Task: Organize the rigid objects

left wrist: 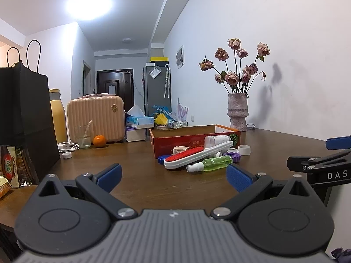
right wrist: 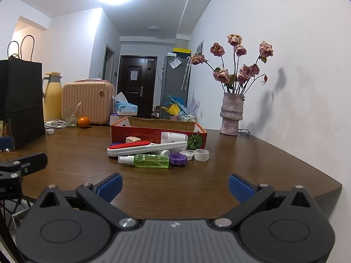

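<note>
Both the left gripper and right gripper hover spread and empty short of the clutter, so nothing seems collected yet; the green spray bottle, nearest before the red box, likely wants a forward reach

Left gripper, right gripper: black linkage arms, silver screws, ribbed blue pads, grey ribbed housing at 6 o'clock; white "DAS" lettering on right one.
</note>
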`<state>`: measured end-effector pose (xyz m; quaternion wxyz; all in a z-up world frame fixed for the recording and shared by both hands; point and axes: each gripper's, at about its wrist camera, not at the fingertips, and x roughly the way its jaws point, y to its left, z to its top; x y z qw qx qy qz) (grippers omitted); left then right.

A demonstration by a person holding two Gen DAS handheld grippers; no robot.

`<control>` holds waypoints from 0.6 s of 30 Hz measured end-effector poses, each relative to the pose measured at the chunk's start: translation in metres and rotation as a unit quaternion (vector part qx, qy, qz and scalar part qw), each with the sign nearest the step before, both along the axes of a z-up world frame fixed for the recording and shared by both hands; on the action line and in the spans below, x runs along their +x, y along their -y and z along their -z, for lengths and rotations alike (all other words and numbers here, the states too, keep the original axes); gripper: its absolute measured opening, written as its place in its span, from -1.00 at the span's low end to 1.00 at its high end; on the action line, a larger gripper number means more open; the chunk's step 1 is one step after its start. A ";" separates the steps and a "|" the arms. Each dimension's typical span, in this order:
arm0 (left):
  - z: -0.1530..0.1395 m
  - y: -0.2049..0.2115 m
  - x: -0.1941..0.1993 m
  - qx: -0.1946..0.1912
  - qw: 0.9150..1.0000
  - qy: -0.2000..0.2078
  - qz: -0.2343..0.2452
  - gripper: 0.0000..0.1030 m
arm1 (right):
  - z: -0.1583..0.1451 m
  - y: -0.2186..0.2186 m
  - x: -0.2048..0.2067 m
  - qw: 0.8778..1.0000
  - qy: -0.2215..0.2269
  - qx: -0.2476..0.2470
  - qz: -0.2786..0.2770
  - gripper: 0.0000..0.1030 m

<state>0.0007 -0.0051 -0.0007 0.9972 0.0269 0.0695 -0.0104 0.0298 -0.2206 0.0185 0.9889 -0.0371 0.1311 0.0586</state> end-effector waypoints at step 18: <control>0.000 -0.002 0.002 0.002 1.000 -0.002 0.001 1.00 | 0.001 0.003 -0.003 1.000 0.000 0.001 0.002 1.00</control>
